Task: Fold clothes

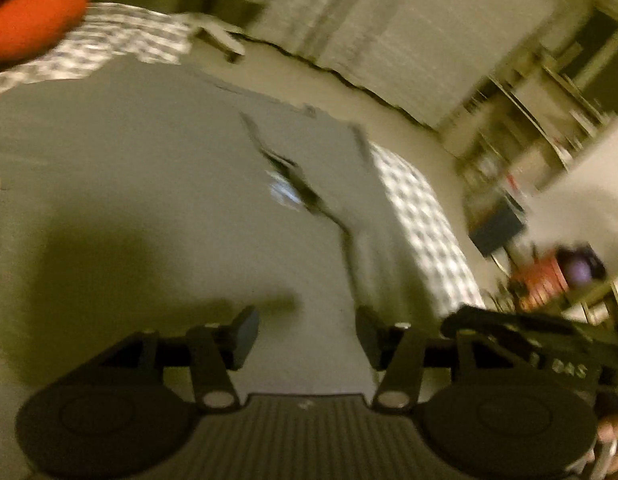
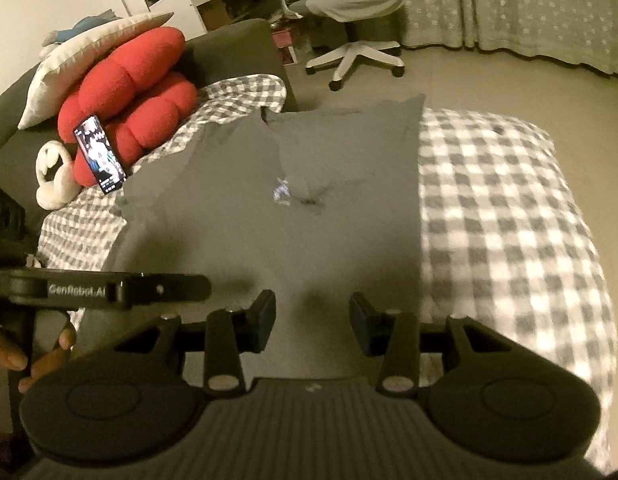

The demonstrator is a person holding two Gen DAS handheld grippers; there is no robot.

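Nearest in the right wrist view, the right gripper (image 2: 312, 318) hovers low over the near edge of a grey garment (image 2: 269, 216), its fingers (image 2: 265, 314) spread apart with nothing between them. Just to its left the left gripper (image 2: 157, 289) reaches in sideways above the same edge, with a person's hand (image 2: 37, 354) on its handle below. In the blurred left wrist view the left gripper (image 1: 307, 334) also has its fingers (image 1: 245, 332) parted and empty above the grey cloth (image 1: 169, 200). The garment lies spread flat on a bed with a grey-and-white checked cover (image 2: 501, 208), a small pale print (image 2: 281, 192) near its middle and a few creases beside that. At the bed's far left corner a lit phone (image 2: 99, 154) leans against a red cushion (image 2: 129, 92), with a white pillow (image 2: 77, 64) above and a white plush shape (image 2: 55, 176) beside it. Beyond the bed stands a white swivel chair (image 2: 355, 16) on the pale floor (image 2: 489, 80), and grey patterned curtains (image 2: 509, 4) hang behind
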